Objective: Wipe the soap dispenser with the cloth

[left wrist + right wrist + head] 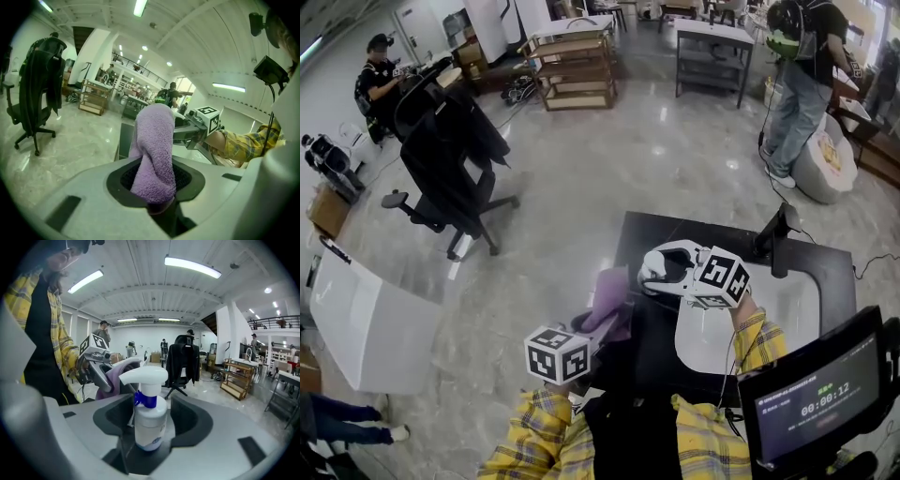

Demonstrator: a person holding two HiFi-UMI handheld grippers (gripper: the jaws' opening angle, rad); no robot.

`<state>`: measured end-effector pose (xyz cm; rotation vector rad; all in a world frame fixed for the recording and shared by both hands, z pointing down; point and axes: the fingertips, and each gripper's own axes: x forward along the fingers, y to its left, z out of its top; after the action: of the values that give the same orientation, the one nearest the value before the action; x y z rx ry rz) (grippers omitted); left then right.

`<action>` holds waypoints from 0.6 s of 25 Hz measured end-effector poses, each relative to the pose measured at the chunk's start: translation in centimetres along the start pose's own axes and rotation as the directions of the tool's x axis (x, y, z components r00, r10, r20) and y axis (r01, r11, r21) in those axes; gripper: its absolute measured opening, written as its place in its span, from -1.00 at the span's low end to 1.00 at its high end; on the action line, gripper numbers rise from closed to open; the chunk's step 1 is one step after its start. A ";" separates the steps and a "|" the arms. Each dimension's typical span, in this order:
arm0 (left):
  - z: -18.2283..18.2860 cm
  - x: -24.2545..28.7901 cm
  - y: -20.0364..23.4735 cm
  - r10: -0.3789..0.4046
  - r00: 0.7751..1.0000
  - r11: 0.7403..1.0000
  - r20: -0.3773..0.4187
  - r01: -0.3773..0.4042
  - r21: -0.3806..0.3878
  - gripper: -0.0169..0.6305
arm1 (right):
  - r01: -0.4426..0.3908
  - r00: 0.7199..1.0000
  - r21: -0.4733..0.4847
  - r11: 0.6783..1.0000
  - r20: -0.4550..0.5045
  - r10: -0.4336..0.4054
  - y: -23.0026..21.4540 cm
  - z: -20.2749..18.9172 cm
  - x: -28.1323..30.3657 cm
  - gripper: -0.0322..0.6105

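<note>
Now: cloth clamped, dispenser between wide jaws

At the left gripper (158,208), jaws closed on a purple cloth (154,150), its folded bulk rising past the tips. At the right gripper (149,430), jaws wide apart around the white soap dispenser (151,408), upright between the pads, a gap showing on its right side. Close together, cloth near the pump nozzle. Below the right gripper, a black table (825,267). Further off, an office chair (450,178).
</note>
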<state>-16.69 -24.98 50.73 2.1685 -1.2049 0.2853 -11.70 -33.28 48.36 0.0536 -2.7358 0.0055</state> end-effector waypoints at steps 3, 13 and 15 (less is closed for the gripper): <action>-0.2 -0.2 0.0 0.007 1.000 1.000 -0.002 -0.007 -0.005 -0.70 | -0.045 0.999 0.005 0.999 0.002 0.045 0.2 0.5 0.0 -0.24; -0.4 0.1 0.9 0.034 0.999 0.999 -0.005 -0.034 -0.007 -0.70 | 0.093 0.995 0.070 0.993 0.014 -0.094 0.1 0.6 0.6 -0.26; -0.3 0.3 1.0 0.034 0.999 0.999 -0.006 -0.034 -0.005 -0.70 | 0.146 0.988 0.097 0.985 0.027 -0.149 -0.1 0.7 0.8 -0.26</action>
<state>-17.33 -25.33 51.53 2.1431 -1.2389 0.3017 -12.67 -33.46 48.06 0.2854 -2.7575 0.0940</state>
